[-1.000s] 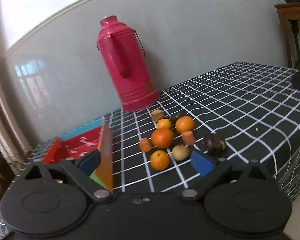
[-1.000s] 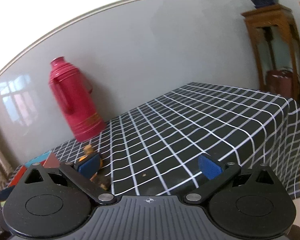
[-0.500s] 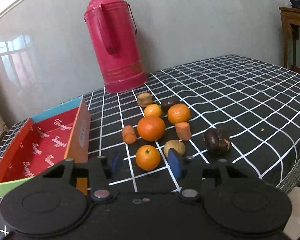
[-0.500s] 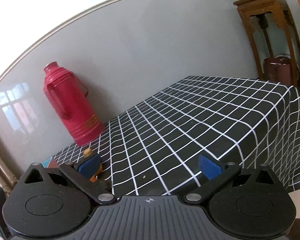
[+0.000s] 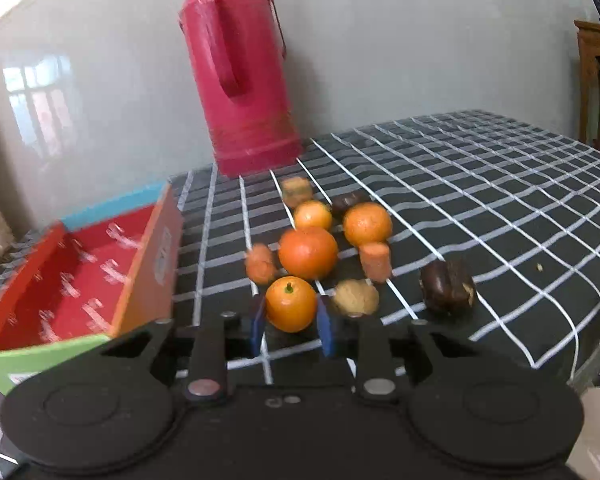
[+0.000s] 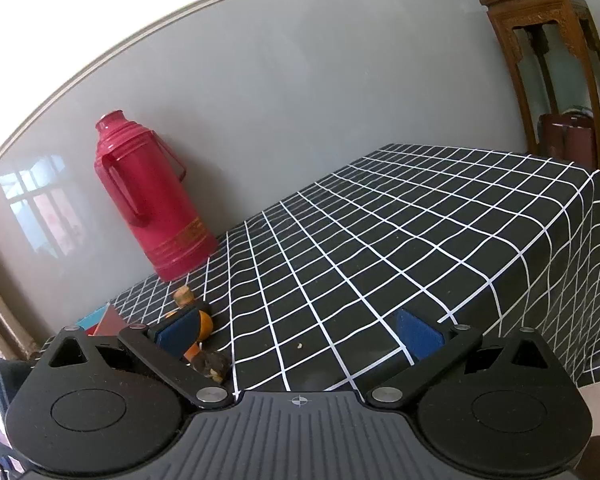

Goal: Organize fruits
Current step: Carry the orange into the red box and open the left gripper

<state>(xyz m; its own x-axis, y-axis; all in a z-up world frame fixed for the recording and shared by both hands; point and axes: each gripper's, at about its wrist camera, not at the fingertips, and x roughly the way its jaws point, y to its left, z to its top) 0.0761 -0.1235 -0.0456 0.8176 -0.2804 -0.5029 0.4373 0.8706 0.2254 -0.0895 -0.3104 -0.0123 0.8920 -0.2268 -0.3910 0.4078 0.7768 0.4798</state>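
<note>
The left gripper [image 5: 291, 326] has its two blue pads on both sides of a small orange [image 5: 291, 303] with a green stem; the pads seem to touch it, so the gripper is closed on this fruit. The orange sits on the checked surface [image 5: 480, 184], at the near end of a group of fruits.

From this orange, a bigger orange [image 5: 308, 252] lies at 12 o'clock, just beside it. A carrot piece [image 5: 260, 263] is at 10 o'clock and a pale brown round fruit [image 5: 356, 297] at 3 o'clock, near the right pad. A second carrot piece [image 5: 376, 261] stands at 2 o'clock. Behind the bigger orange are two more oranges, one small [image 5: 313, 215] and one medium [image 5: 367, 225], with a dark small piece [image 5: 346, 202] between them and a blurred brownish piece [image 5: 296, 190] farther back. A dark brown fruit [image 5: 447, 287] lies apart at 3 o'clock of the group.

At 9 o'clock of the fruits is an open red box [image 5: 72, 280] with orange, blue and green walls. A red thermos [image 5: 242, 70] stands upright at 12 o'clock, against the grey wall.

The right gripper [image 6: 300, 334] is wide apart and holds nothing. It hangs above the surface, with the fruits partly hidden behind its left finger at 9 o'clock. A wooden stand [image 6: 540, 40] is at 2 o'clock.
</note>
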